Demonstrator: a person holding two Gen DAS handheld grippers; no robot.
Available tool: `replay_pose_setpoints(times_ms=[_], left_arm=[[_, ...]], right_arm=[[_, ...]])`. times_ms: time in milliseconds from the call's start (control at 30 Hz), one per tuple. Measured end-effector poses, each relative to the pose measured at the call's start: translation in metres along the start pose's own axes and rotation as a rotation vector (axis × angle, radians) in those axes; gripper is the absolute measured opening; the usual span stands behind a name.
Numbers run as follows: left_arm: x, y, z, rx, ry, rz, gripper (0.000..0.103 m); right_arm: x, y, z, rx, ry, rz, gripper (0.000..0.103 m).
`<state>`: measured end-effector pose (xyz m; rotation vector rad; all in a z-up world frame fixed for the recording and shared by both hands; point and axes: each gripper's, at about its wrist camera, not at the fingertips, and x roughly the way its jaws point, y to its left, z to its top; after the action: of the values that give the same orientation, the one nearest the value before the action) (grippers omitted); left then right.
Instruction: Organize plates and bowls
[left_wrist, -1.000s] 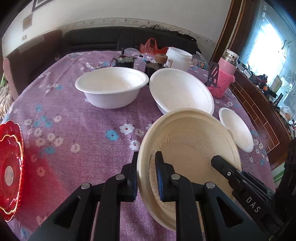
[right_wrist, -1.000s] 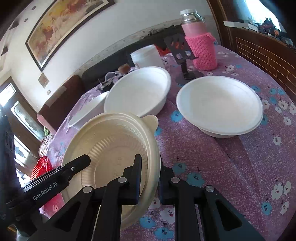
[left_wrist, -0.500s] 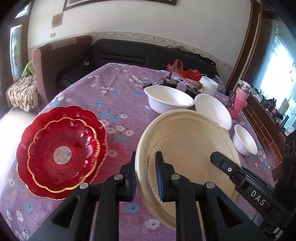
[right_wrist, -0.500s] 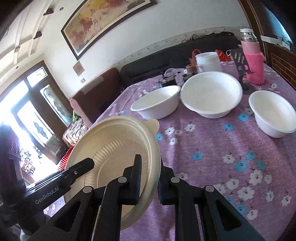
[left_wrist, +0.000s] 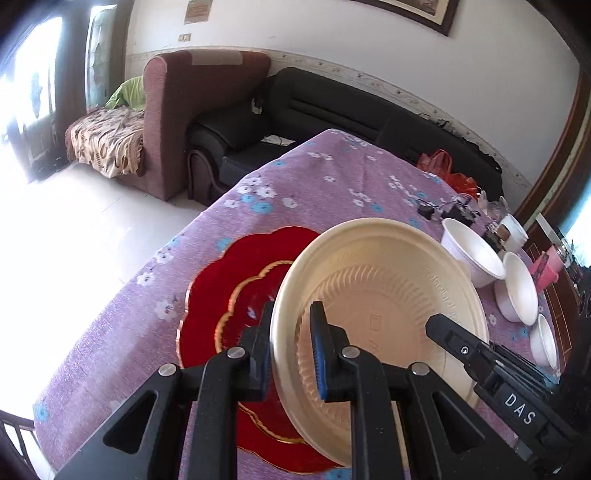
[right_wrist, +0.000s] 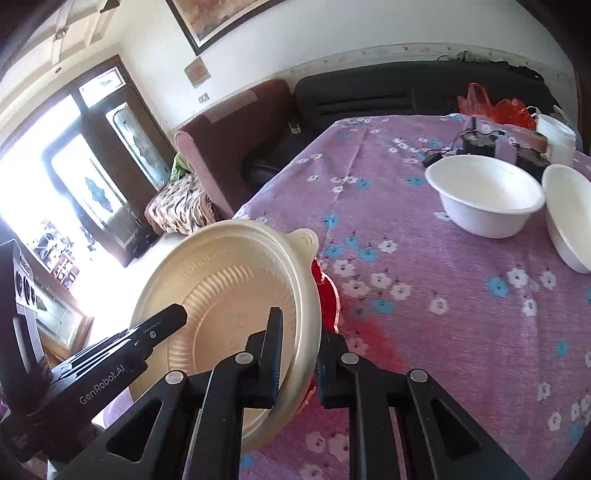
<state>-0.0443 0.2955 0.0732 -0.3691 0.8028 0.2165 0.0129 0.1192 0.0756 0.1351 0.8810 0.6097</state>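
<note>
Here the cream plate hangs in the air, tilted, gripped on opposite sides of its rim: the left gripper is clenched on the near-left edge, and the right gripper is clenched on the edge just below the plate's small tab. Below it, on the bench, sit the red plates — a scalloped, gold-trimmed pair, the smaller nested in the larger. The cream plate overlaps them in the left wrist view and hides most of them in the right.

The step in hand looks like setting the cream plate down on that red stack. To do it well, I would level the plate first, centre it over the inner red plate, and lower both sides together so neither edge lands first and skids. The jaws should let go only once the plate rests flat — and both at about the same time, or the thin rim may twist.

Both grippers point forward over the bench edge, facing each other across the plate, with each one's arm showing in the other's view. The three white bowls stand well apart at the far right.
</note>
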Motion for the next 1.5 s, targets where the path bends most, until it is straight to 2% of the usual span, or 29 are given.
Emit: replay_pose_setpoints(times_ms=[167,333,500,567,600,633,800,867,1033,1233,1333,1367,1433,1500], left_arm=[[0.024,0.022,0.008,-0.023,0.05,0.02,0.016],[0.037,0.02,0.006,-0.006,0.077,0.01,0.017],[0.039,0.018,0.006,-0.005,0.086,-0.009,0.043],[0.034,0.016,0.006,0.007,0.066,0.014,0.06],[0.03,0.015,0.006,0.01,0.05,0.027,0.061],[0.026,0.015,0.007,0.012,0.037,0.035,0.063],[0.009,0.023,0.006,-0.008,0.003,0.039,0.067],[0.002,0.027,0.004,-0.016,-0.007,0.039,0.072],[-0.019,0.043,-0.01,-0.061,-0.029,0.031,0.072],[-0.063,0.052,-0.027,-0.109,-0.142,0.082,0.074],[-0.084,0.04,-0.036,-0.097,-0.202,0.091,0.081],[-0.09,0.035,-0.039,-0.086,-0.217,0.089,0.082],[-0.098,0.019,-0.047,-0.05,-0.24,0.082,0.084],[-0.103,0.001,-0.054,0.003,-0.254,0.077,0.085]], right_arm=[[0.038,0.012,0.003,-0.027,0.056,-0.019,0.017],[0.06,0.005,0.002,-0.019,0.089,-0.059,0.017],[0.066,0.001,0.001,-0.017,0.096,-0.079,0.018],[0.066,0.002,0.002,-0.018,0.087,-0.08,0.018],[0.064,0.004,0.001,-0.022,0.08,-0.084,0.019],[0.062,0.005,0.001,-0.027,0.072,-0.09,0.021],[0.042,0.008,-0.004,-0.032,0.01,-0.106,0.053],[0.034,0.008,-0.005,-0.042,-0.014,-0.11,0.057],[0.011,0.012,-0.012,-0.071,-0.057,-0.127,0.057],[-0.038,0.036,-0.004,-0.112,-0.182,-0.117,0.058],[-0.068,0.049,-0.005,-0.146,-0.287,-0.125,0.076],[-0.077,0.049,-0.009,-0.153,-0.323,-0.125,0.086],[-0.091,0.037,-0.02,-0.142,-0.36,-0.119,0.089],[-0.098,0.017,-0.03,-0.111,-0.325,-0.109,0.089]])
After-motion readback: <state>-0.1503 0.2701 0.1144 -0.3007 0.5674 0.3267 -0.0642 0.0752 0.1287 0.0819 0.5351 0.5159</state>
